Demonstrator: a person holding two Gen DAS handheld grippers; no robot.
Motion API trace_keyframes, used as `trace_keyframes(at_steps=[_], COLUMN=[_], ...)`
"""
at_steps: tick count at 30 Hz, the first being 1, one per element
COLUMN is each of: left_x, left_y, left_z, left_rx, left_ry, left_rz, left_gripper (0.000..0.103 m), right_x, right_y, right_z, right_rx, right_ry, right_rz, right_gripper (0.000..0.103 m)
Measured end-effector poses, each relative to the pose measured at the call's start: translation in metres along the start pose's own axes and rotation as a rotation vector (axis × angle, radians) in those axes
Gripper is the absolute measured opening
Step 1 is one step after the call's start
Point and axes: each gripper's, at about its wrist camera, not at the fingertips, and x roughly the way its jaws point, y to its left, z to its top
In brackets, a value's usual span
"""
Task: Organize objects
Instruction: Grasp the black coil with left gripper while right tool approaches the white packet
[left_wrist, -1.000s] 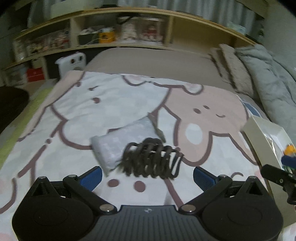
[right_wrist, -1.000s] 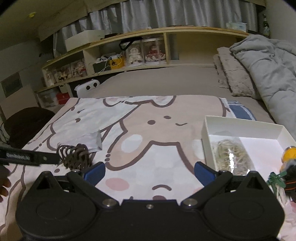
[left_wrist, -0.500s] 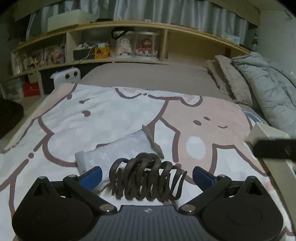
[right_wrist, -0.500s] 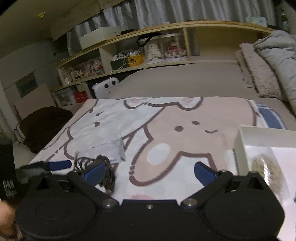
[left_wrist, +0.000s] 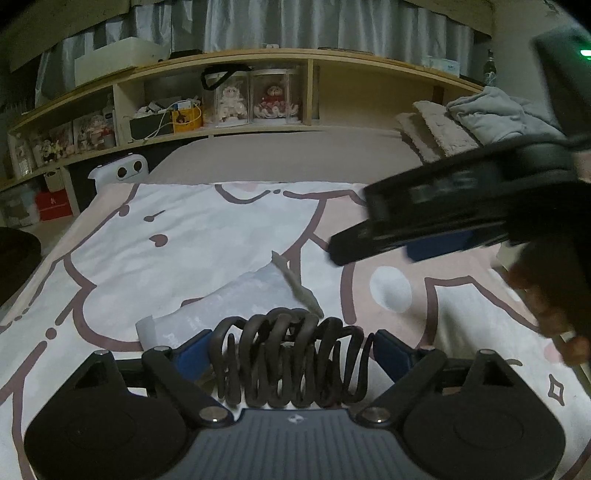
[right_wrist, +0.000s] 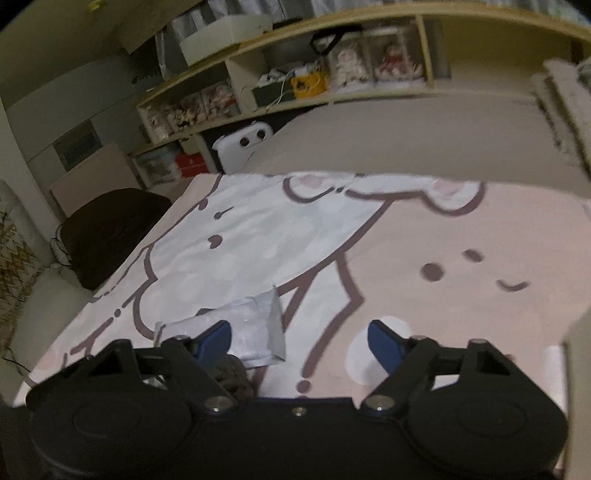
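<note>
A dark brown claw hair clip (left_wrist: 291, 360) lies on the cartoon blanket (left_wrist: 221, 236), between the blue fingers of my left gripper (left_wrist: 291, 350); the fingers press its two ends. A pale grey packet (left_wrist: 240, 299) lies just behind the clip. My right gripper (right_wrist: 297, 338) is open and empty, over the blanket; its left finger (right_wrist: 214, 334) overlaps the packet (right_wrist: 255, 328). A bit of the clip (right_wrist: 231, 376) shows under that finger. The right gripper's body (left_wrist: 461, 210) crosses the left wrist view at the upper right, blurred.
A white box corner (right_wrist: 576, 354) shows at the right edge. Grey pillows and a duvet (left_wrist: 480, 118) lie at the back right. A wooden shelf (left_wrist: 258, 96) with dolls and boxes runs behind the bed. A dark chair (right_wrist: 107, 225) stands left of the bed.
My left gripper has moved forward onto the hair clip and its fingers have closed in on it. My right gripper has swung left, away from the white box, towards the packet.
</note>
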Motion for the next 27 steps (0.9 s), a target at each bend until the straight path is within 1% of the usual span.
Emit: trace_keyframes(at_steps=[1,2,3,5,7,8,9,10,11,12,13,14,15,17,19,22,24,25,26,27], left_x=[-0.001,-0.001,-0.002,-0.004,-0.005,-0.007,-0.008,-0.007,-0.007,-0.007,-0.007,-0.008,-0.009,-0.011,-0.015,-0.018,-0.021,-0.022,-0.022,-0.023], left_y=[0.000,0.000,0.001,0.002,0.002,0.002,0.003,0.004,0.007,0.011,0.014,0.016,0.017,0.016,0.013,0.006,0.003,0.002,0.000,-0.004], left_z=[0.000,0.000,0.001,0.002,0.003,0.003,0.003,0.003,0.003,0.002,0.001,-0.001,-0.001,0.000,0.000,0.000,0.000,0.000,0.000,-0.001], left_rx=[-0.002,-0.004,-0.012,-0.029,-0.035,-0.042,-0.044,-0.050,-0.070,-0.099,-0.115,-0.125,-0.128,-0.128,-0.117,-0.079,-0.078,-0.079,-0.079,-0.077], left_ry=[0.002,0.005,0.016,0.040,0.058,0.067,0.080,0.105,0.129,0.149,0.159,0.165,0.165,0.157,0.140,0.118,0.106,0.105,0.104,0.096], left_rz=[-0.001,-0.002,-0.004,-0.002,0.000,0.003,0.016,0.024,0.024,0.017,0.015,0.010,0.008,-0.001,-0.006,0.000,-0.009,-0.017,-0.023,-0.021], left_gripper=[0.084,0.080,0.081,0.080,0.079,0.060,0.048,0.041,0.040,0.038,0.035,0.031,0.028,0.023,0.023,0.023,0.028,0.046,0.073,0.082], right_x=[0.007,0.013,0.019,0.030,0.041,0.046,0.051,0.055,0.058,0.061,0.064,0.066,0.066,0.062,0.054,0.038,0.028,0.020,0.015,0.009], right_y=[-0.001,-0.001,-0.002,-0.002,0.001,0.002,0.004,0.005,0.006,0.007,0.008,0.010,0.010,0.012,0.013,0.008,0.003,0.000,-0.003,-0.006], right_z=[0.002,0.002,0.002,0.002,0.000,0.000,-0.002,-0.003,-0.003,-0.004,-0.005,-0.006,-0.007,-0.009,-0.009,-0.010,-0.010,-0.010,-0.010,-0.010], right_rx=[0.022,0.040,0.058,0.085,0.085,0.081,0.075,0.068,0.061,0.055,0.049,0.042,0.037,0.016,-0.002,-0.008,0.000,0.009,0.019,0.030], right_ry=[0.019,0.032,0.045,0.069,0.095,0.108,0.119,0.126,0.131,0.135,0.133,0.129,0.122,0.103,0.096,0.082,0.073,0.065,0.059,0.054], right_rz=[0.013,0.019,0.022,0.035,0.034,0.032,0.028,0.026,0.022,0.016,0.005,0.004,0.006,-0.014,-0.022,-0.044,-0.058,-0.066,-0.075,-0.081], right_gripper=[0.073,0.067,0.062,0.056,0.050,0.047,0.044,0.042,0.036,0.026,0.020,0.006,0.001,0.000,0.000,0.000,0.000,0.000,0.000,0.000])
